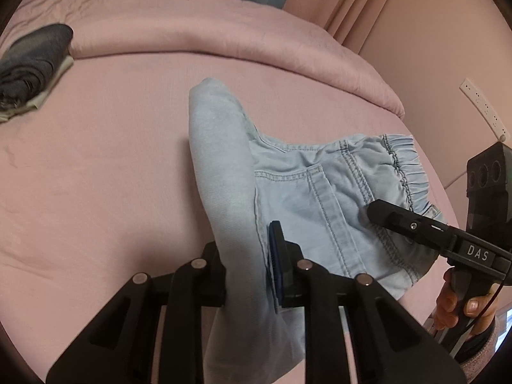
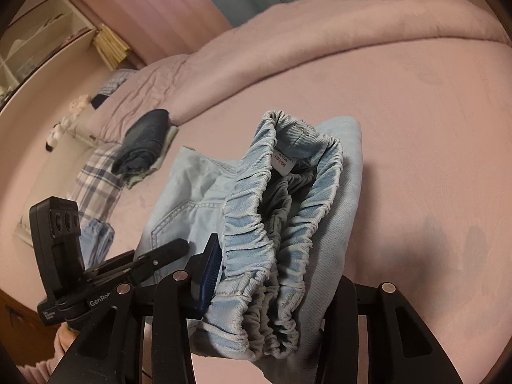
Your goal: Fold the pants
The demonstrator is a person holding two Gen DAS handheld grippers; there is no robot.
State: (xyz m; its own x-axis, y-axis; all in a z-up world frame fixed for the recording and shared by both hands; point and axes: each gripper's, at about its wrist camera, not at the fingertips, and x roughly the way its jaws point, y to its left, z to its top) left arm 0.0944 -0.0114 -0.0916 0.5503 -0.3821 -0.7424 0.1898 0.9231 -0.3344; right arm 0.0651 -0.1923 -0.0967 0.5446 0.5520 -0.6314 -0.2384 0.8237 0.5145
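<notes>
While a person works over a pink bed (image 1: 112,160), a pair of light blue pants (image 1: 320,185) lies doubled on the sheet, pinched from two sides. At the folded leg end, the left gripper (image 1: 246,268) is clenched on a thick roll of the cloth, which runs up between its fingers and away across the bed. Seen from its own camera, the right gripper (image 2: 272,300) grasps the gathered elastic waistband (image 2: 256,224), bunched between its blue pad (image 2: 208,275) and the far finger, with the waist opening and its white size label (image 2: 281,163) facing the lens. From the left view, that same gripper reaches in from the right edge over the back pocket (image 1: 329,211), a hand (image 1: 460,304) wrapped round its handle. Well apart from the pants, a folded dark garment (image 1: 32,67) rests near a rumpled pink duvet (image 1: 224,32) at the far side of the bed.
</notes>
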